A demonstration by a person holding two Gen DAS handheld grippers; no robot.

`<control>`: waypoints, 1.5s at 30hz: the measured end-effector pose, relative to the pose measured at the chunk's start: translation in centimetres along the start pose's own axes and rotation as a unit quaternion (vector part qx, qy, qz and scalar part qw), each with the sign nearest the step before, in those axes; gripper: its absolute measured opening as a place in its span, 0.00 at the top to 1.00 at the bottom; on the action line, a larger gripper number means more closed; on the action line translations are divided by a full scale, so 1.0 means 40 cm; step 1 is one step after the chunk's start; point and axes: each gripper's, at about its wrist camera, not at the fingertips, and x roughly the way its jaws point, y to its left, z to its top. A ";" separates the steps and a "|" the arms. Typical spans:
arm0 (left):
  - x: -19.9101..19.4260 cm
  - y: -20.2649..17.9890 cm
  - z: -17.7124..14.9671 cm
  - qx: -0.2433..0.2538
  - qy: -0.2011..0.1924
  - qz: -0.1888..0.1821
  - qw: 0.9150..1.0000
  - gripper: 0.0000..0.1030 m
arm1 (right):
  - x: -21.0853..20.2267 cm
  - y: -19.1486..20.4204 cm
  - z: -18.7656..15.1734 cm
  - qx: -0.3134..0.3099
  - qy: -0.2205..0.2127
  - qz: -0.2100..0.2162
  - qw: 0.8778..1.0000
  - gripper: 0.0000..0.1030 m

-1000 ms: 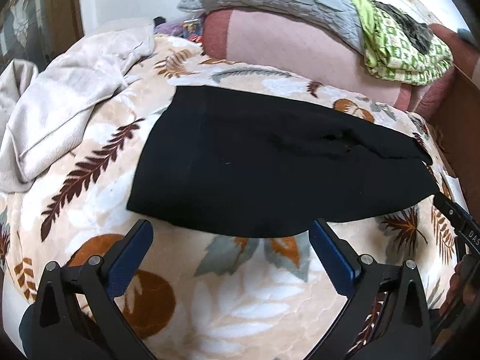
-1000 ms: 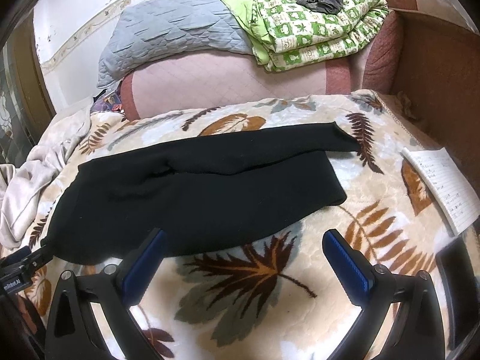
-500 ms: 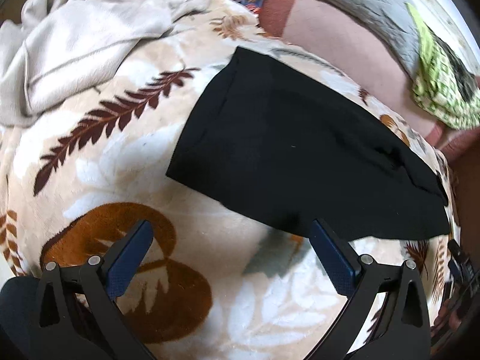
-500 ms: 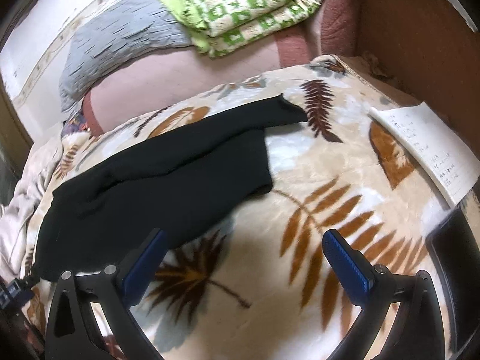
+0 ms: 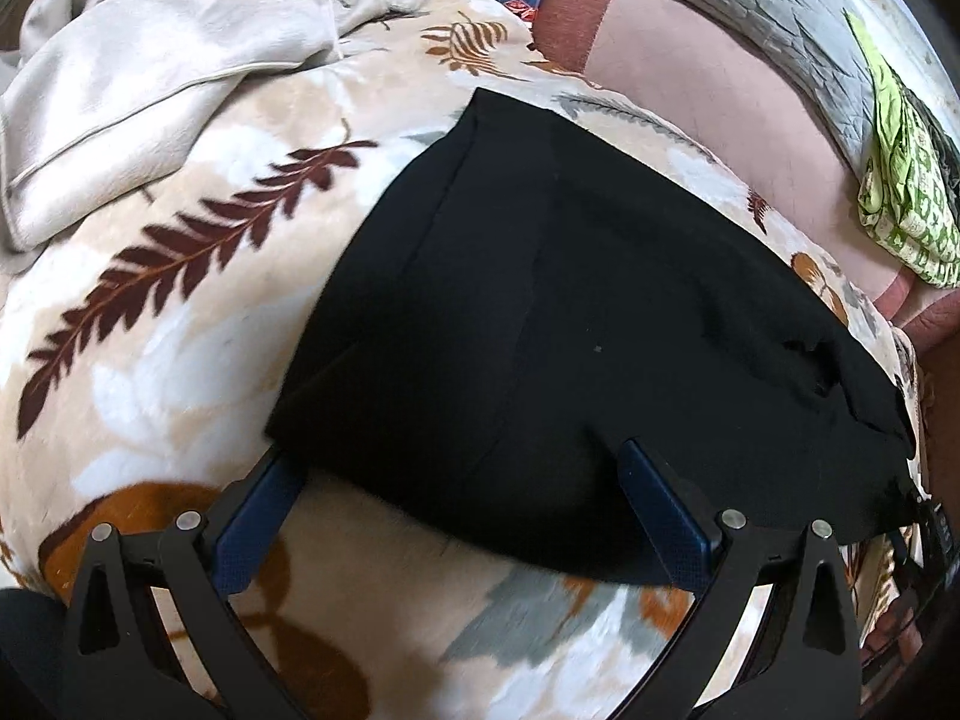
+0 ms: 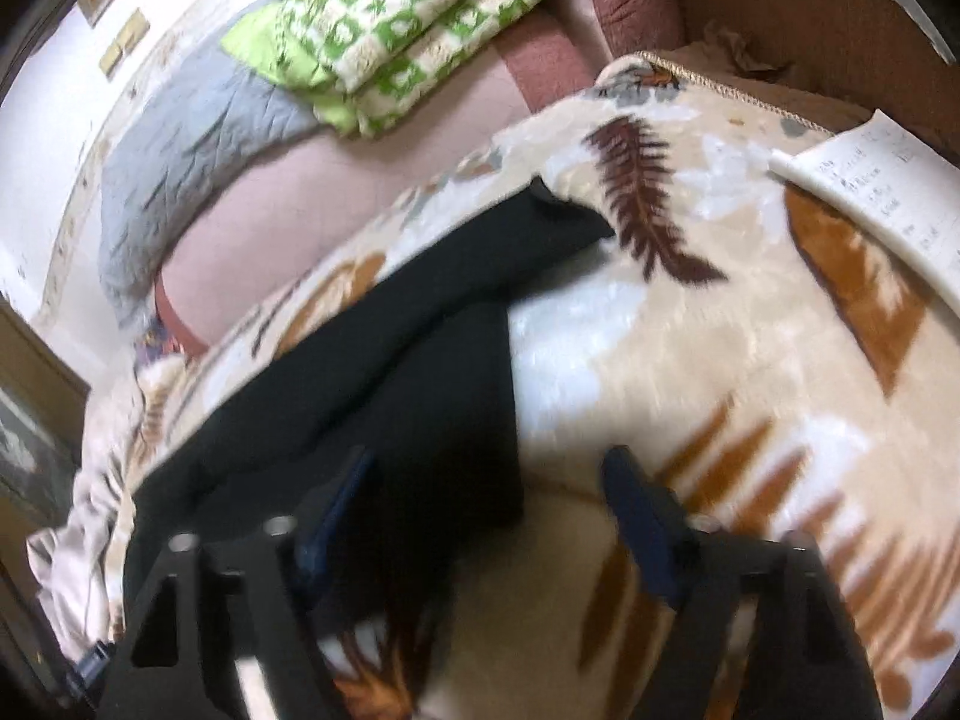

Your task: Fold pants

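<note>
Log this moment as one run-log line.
step: reach for black pants | left claw: open at waist-end near edge | right claw: open at leg-end corner | pants: flat on leaf blanket, ungrasped

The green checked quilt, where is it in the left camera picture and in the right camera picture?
Left wrist view: the green checked quilt is at the far right edge, on the pink cushion.
Right wrist view: the green checked quilt is at the top centre, above the black pants.
Shared landmark: the grey quilted pillow lies right beside it in both.
</note>
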 end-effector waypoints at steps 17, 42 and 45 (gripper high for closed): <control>-0.115 0.021 -0.001 0.091 0.036 -0.050 0.994 0.88 | -0.280 0.076 -0.074 -0.167 0.042 -0.042 0.984 0.80; -0.048 0.022 -0.024 0.087 0.054 -0.008 0.995 0.87 | -0.225 -0.001 -0.092 -0.174 0.053 -0.107 0.977 0.62; -0.042 0.021 -0.025 0.091 0.053 -0.006 0.994 0.86 | -0.190 -0.051 -0.082 -0.106 0.090 -0.051 0.989 0.59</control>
